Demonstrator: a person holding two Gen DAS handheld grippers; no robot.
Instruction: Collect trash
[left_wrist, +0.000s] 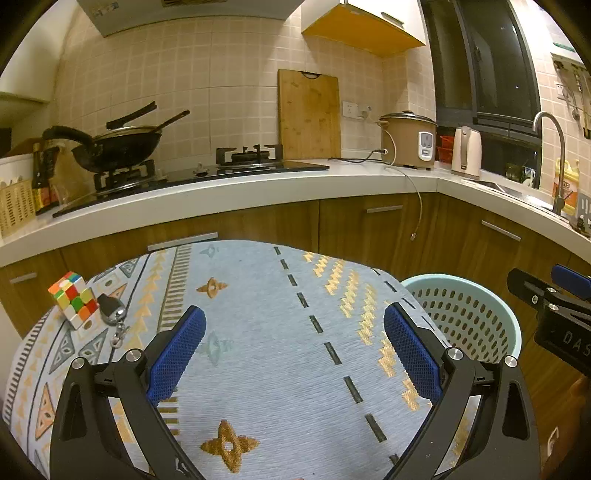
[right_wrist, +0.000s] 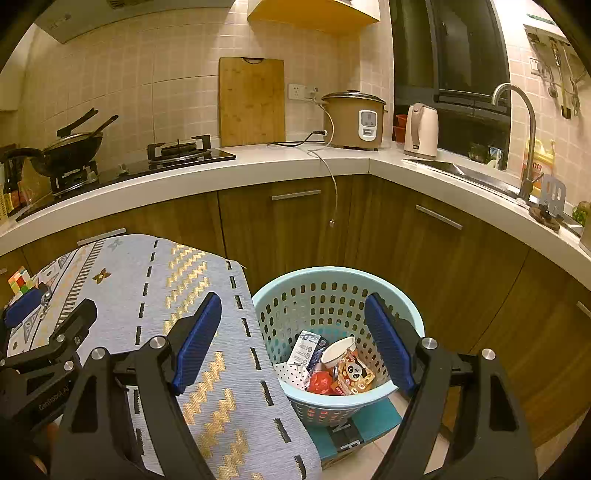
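Observation:
A light blue perforated basket (right_wrist: 413, 317) stands on the floor at the table's right edge; it also shows in the left wrist view (left_wrist: 513, 325). Inside lie a paper cup (right_wrist: 338, 350), a panda snack wrapper (right_wrist: 354, 376), a red wrapper (right_wrist: 320, 382) and a white packet (right_wrist: 306, 349). My right gripper (right_wrist: 293, 314) is open and empty, above the basket's left rim. My left gripper (left_wrist: 293, 328) is open and empty over the patterned tablecloth (left_wrist: 266, 332).
A Rubik's cube (left_wrist: 74, 302) and a black key fob with keyring (left_wrist: 110, 310) lie at the table's far left. Behind are wooden cabinets (right_wrist: 295, 229), a counter with stove, wok (left_wrist: 118, 146), rice cooker (left_wrist: 408, 140), kettle (left_wrist: 466, 151) and sink tap (right_wrist: 524, 136).

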